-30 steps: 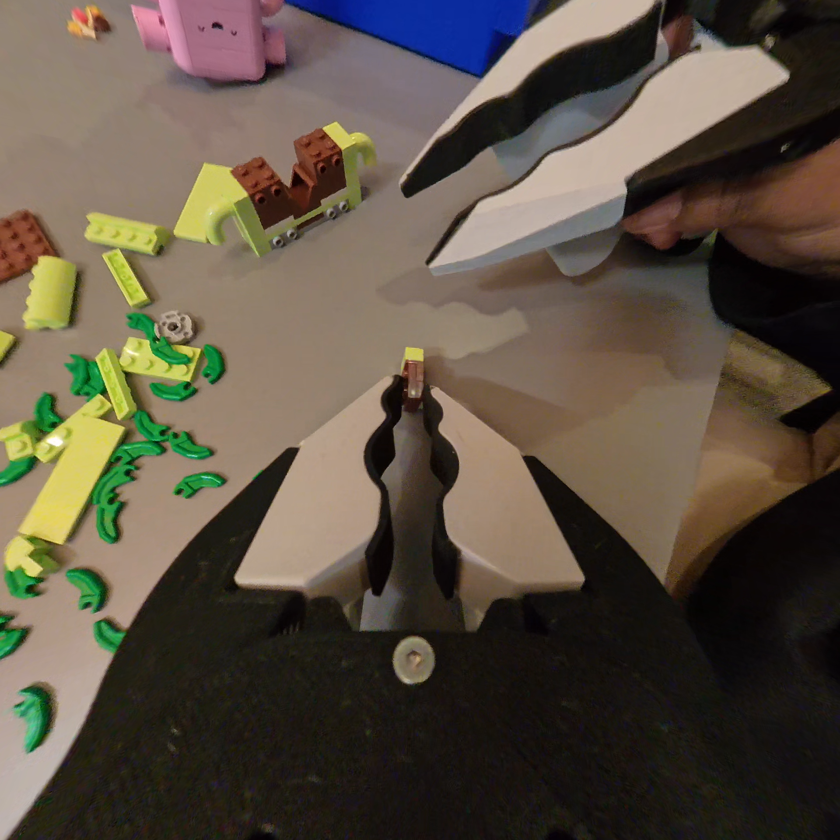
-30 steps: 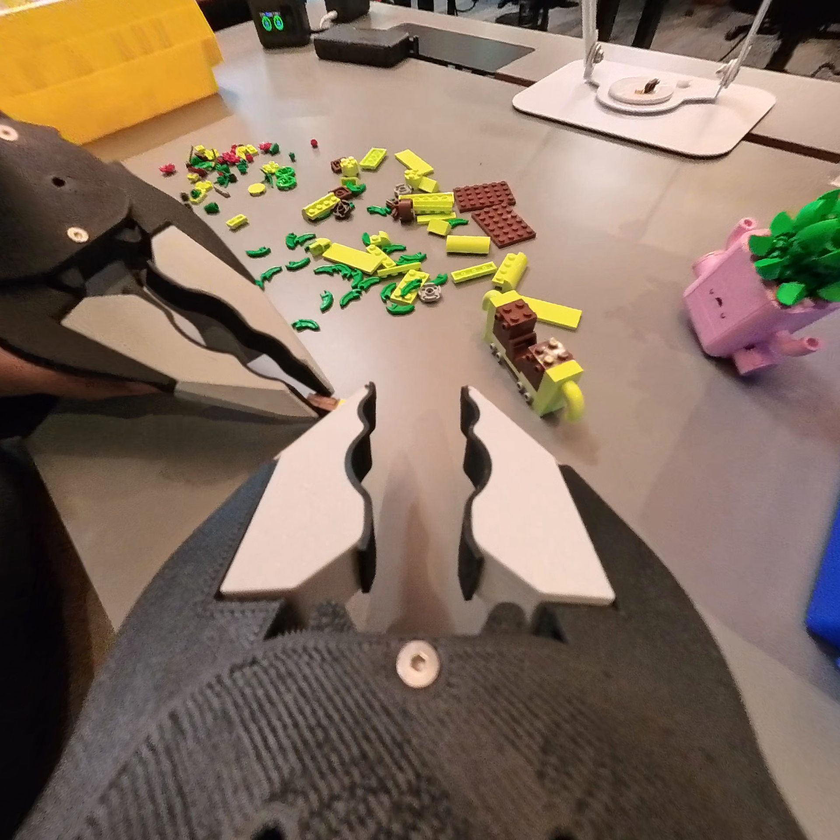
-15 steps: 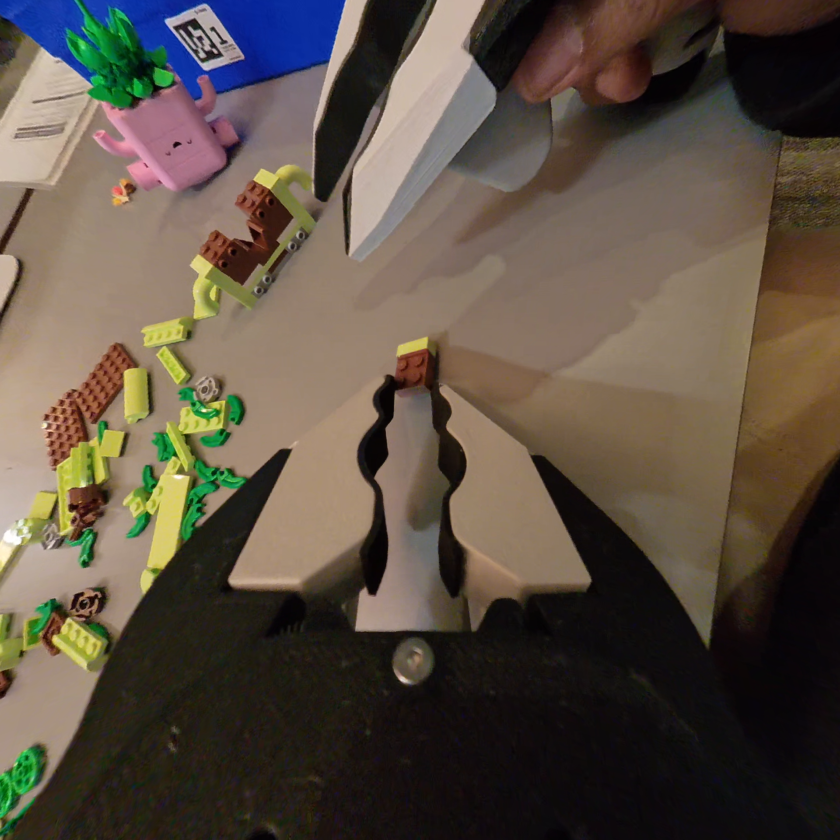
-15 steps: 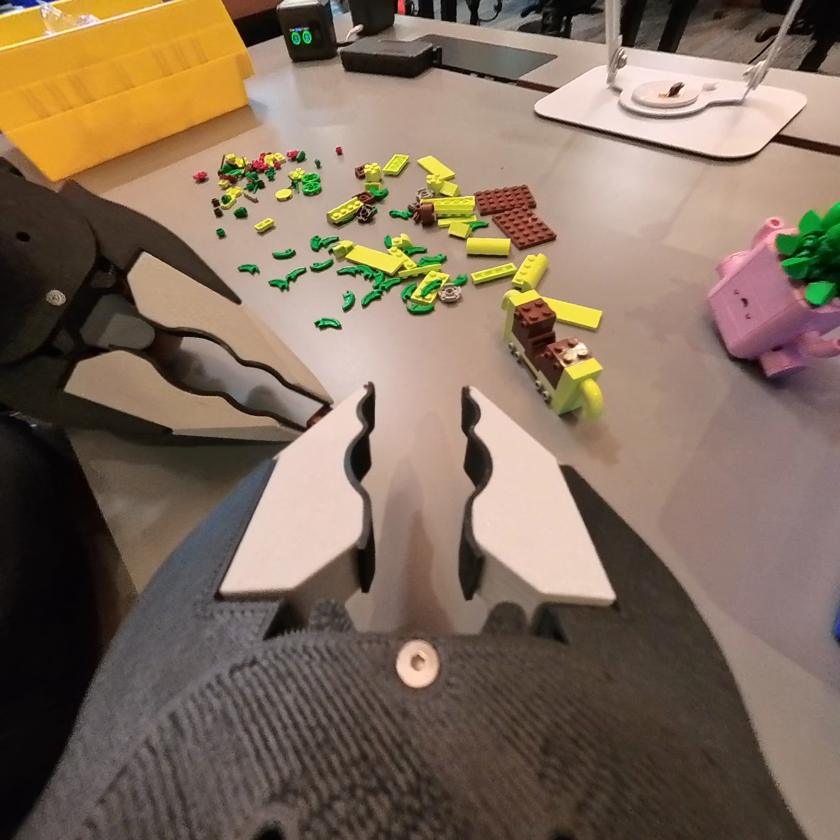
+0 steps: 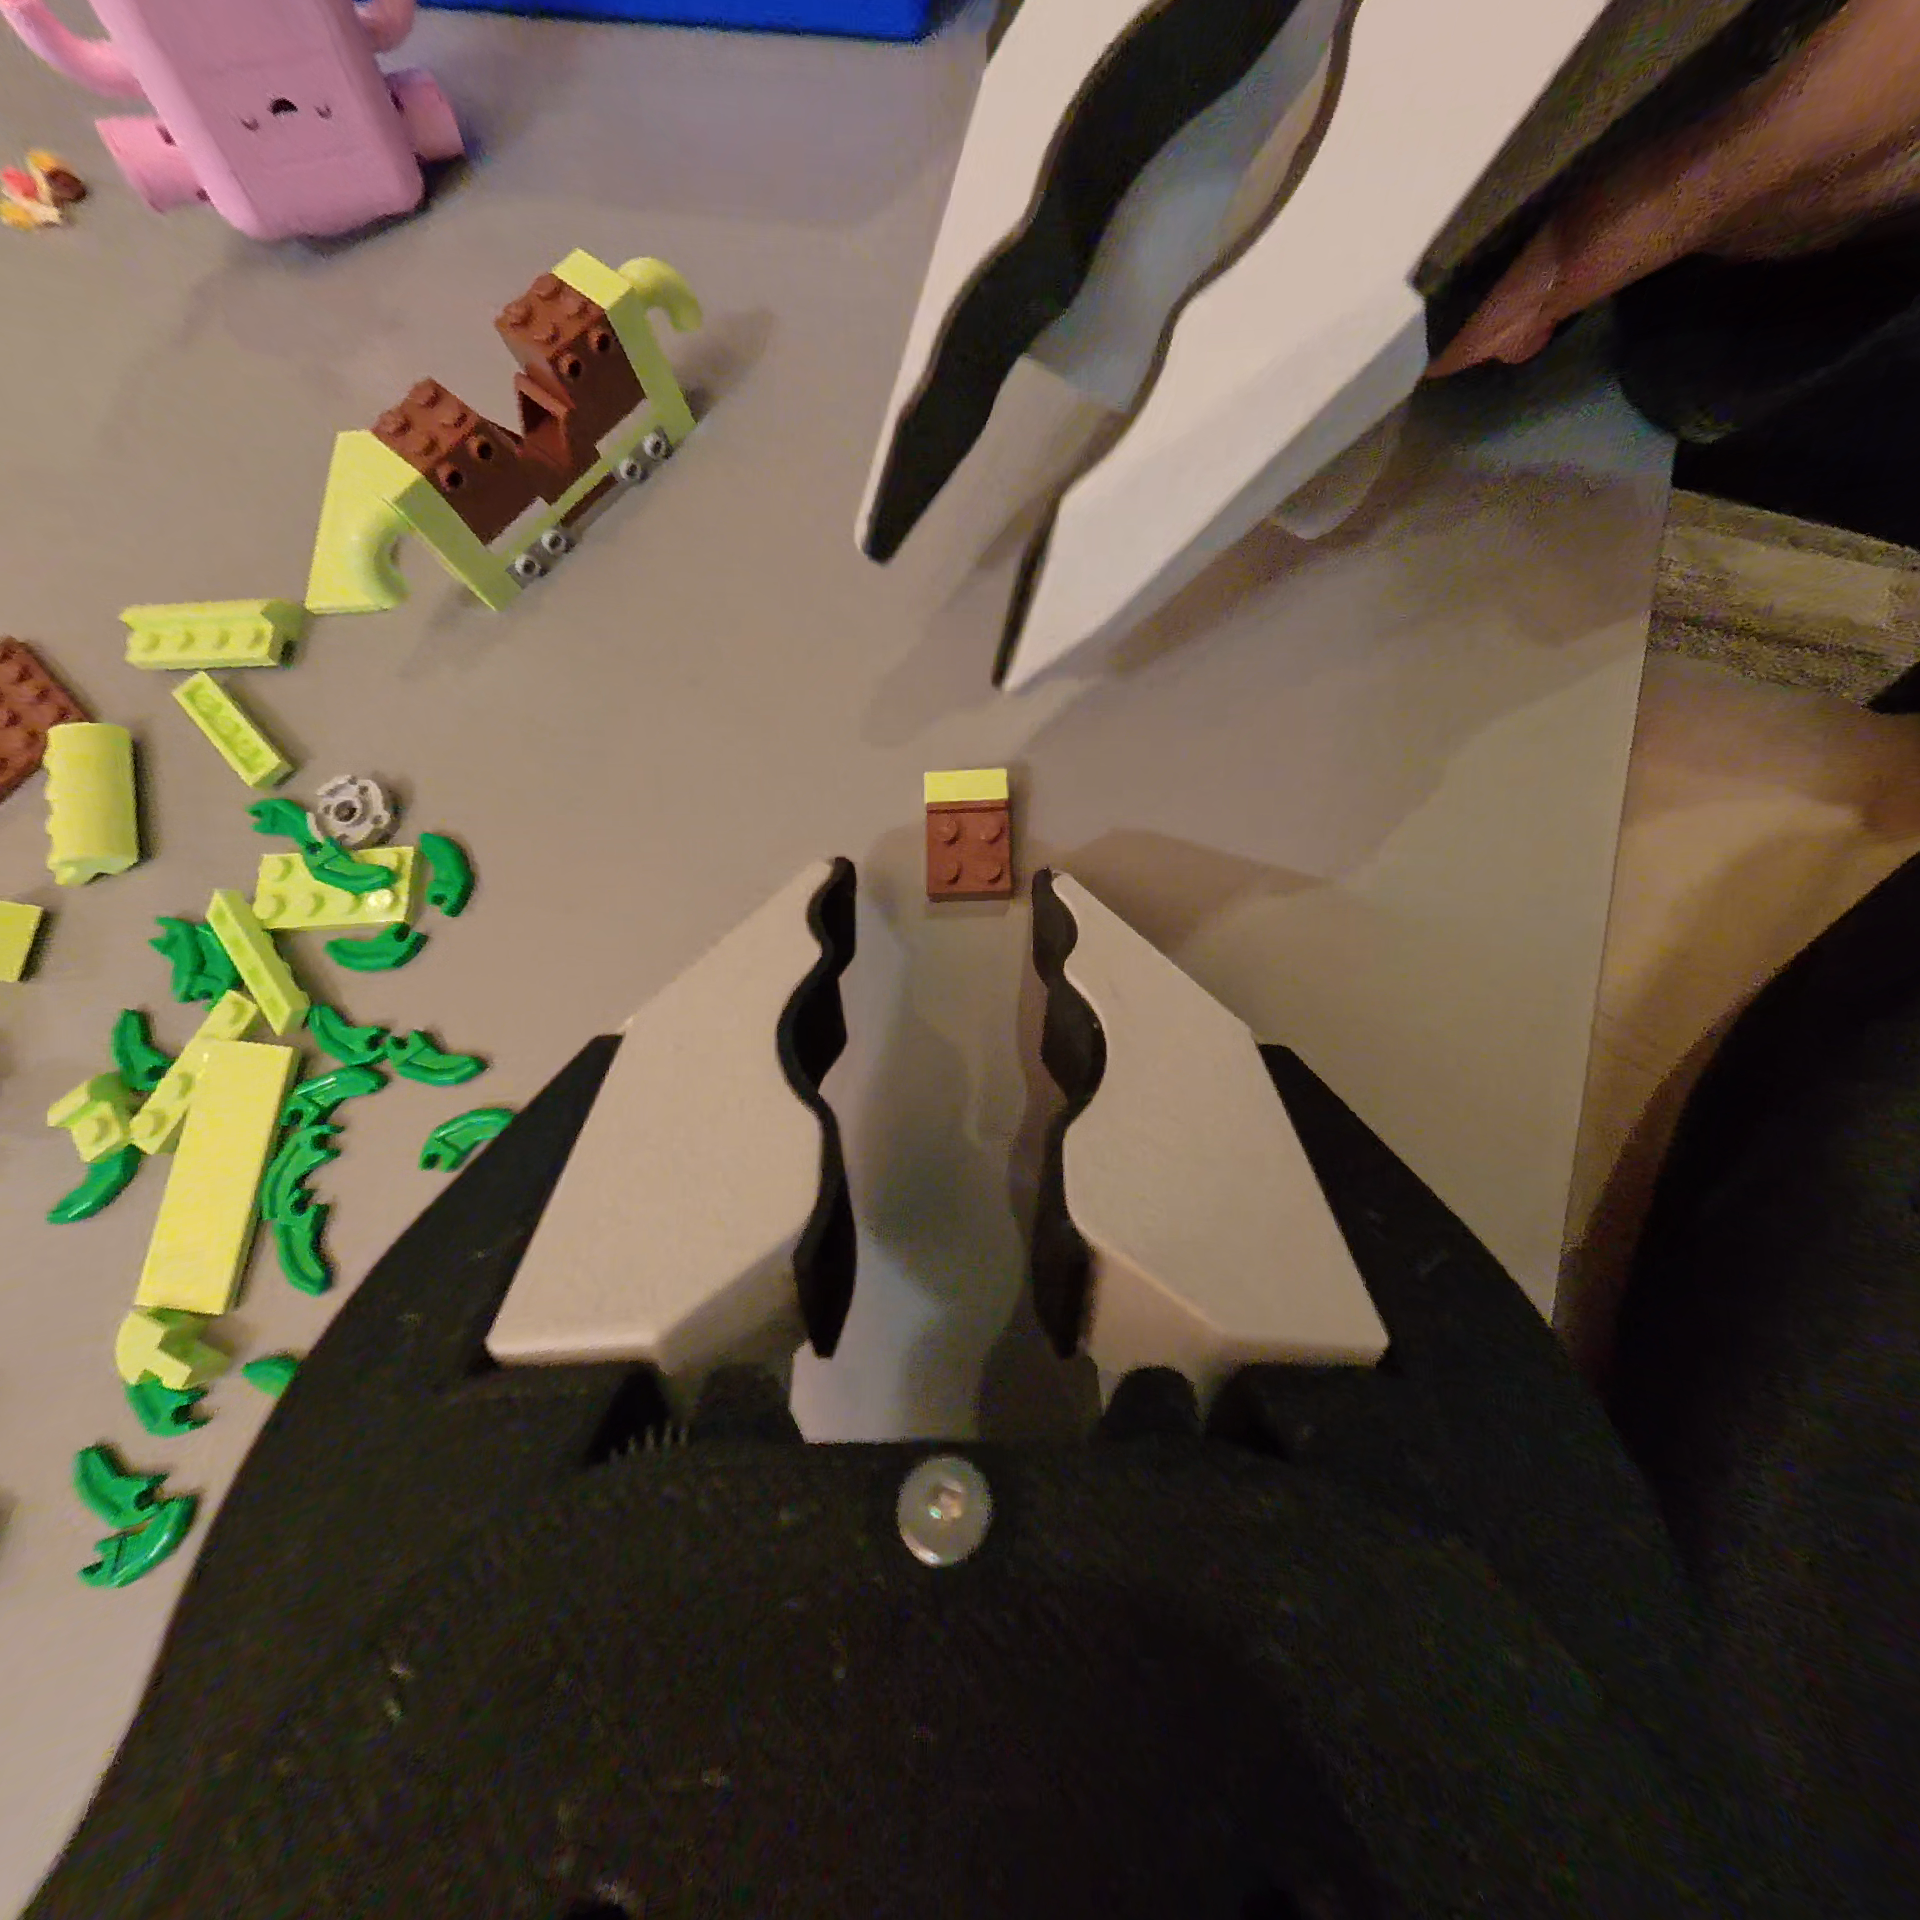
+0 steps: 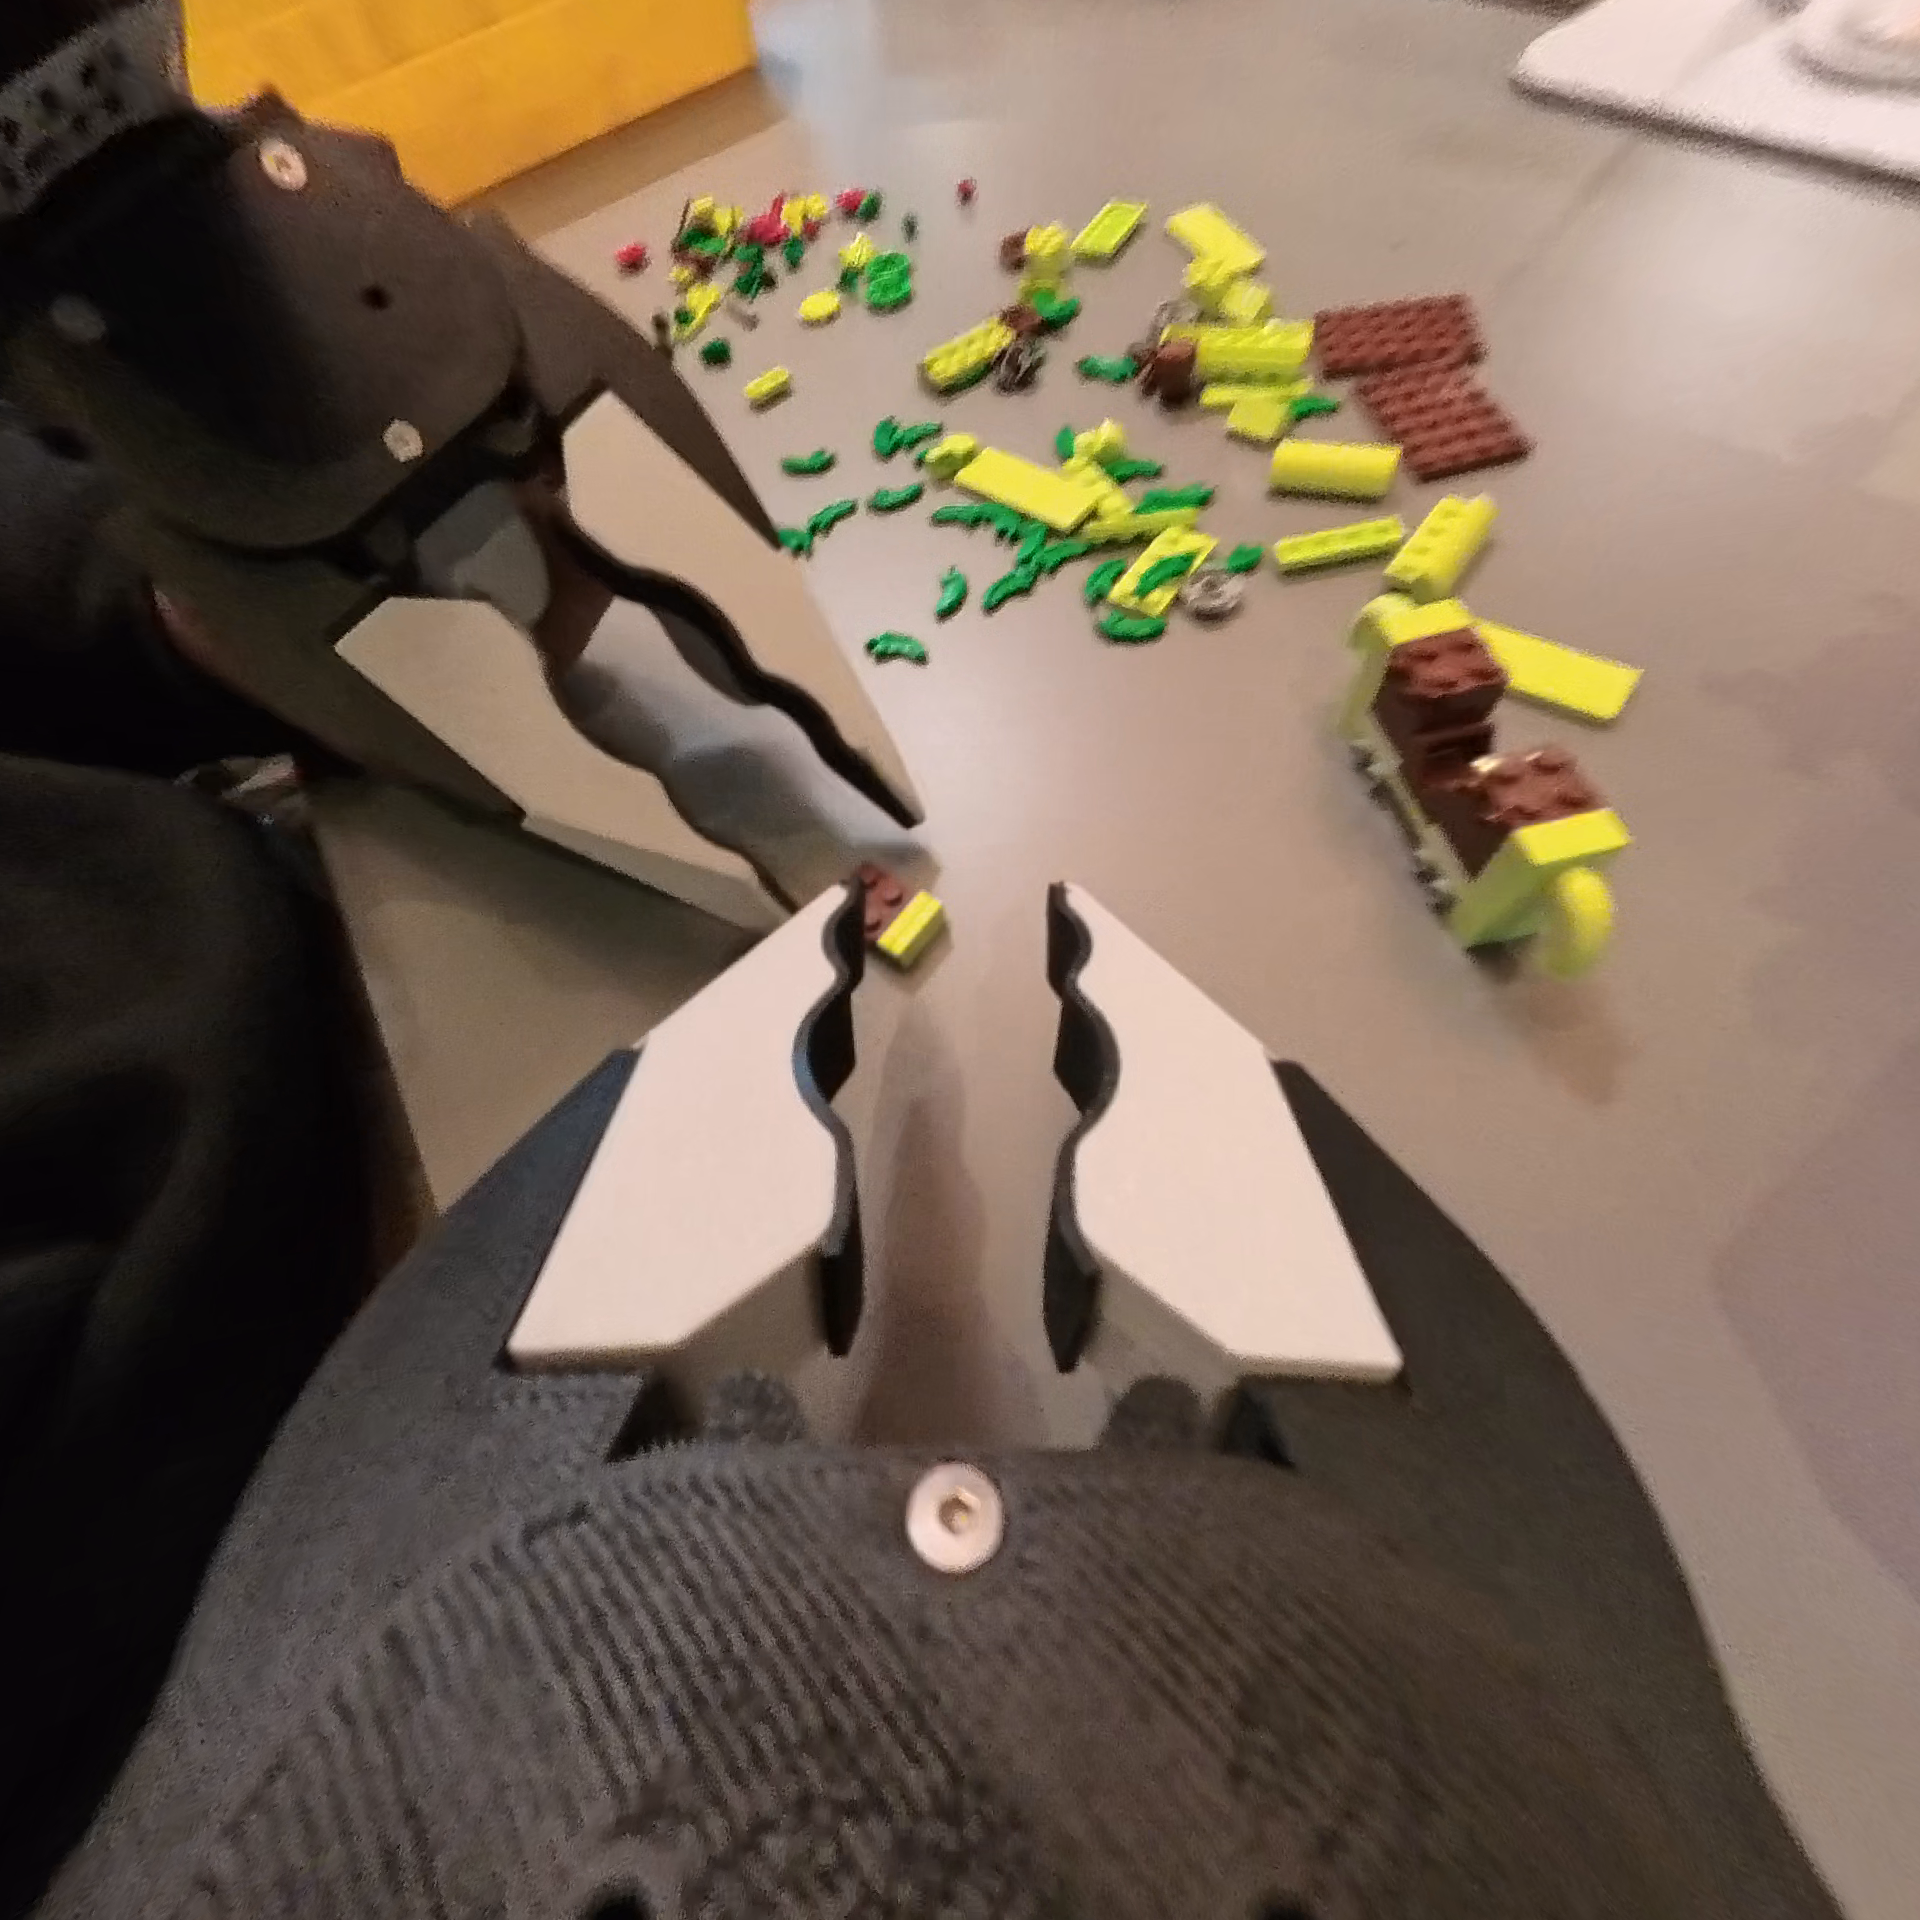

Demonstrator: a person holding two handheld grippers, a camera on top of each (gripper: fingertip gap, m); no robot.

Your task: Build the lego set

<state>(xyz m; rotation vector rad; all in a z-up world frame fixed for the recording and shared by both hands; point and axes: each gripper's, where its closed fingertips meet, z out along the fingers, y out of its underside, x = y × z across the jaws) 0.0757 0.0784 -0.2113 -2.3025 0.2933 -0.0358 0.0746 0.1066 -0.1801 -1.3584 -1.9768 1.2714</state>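
Observation:
A small brown plate with a lime tile on it (image 5: 968, 836) lies on the grey table just ahead of my left gripper (image 5: 940, 883), which is open and empty. My right gripper (image 5: 945, 608) hovers open beyond the piece, tips pointing down at the table. In the right wrist view the same piece (image 6: 902, 916) lies by the left fingertip of my right gripper (image 6: 951, 899), with my left gripper (image 6: 847, 862) open right behind it. A half-built lime and brown model (image 5: 520, 436) stands farther left; it also shows in the right wrist view (image 6: 1475, 790).
Loose lime, green and brown pieces (image 5: 229, 1039) are scattered at the left, also seen in the right wrist view (image 6: 1091, 499). A pink pot figure (image 5: 281, 114), a yellow bin (image 6: 468, 73) and a white stand base (image 6: 1766, 83) sit at the back. The table edge (image 5: 1600, 1039) runs close on the right. The gap from one gripper's tips to the other's is roughly 5 cm. Both grippers' tips are roughly 20 cm from the pink pot figure (image 5: 281, 114).
My left gripper has opened and let go of the small brown and lime piece, which now lies flat on the table. My right gripper has come closer to it, still open.

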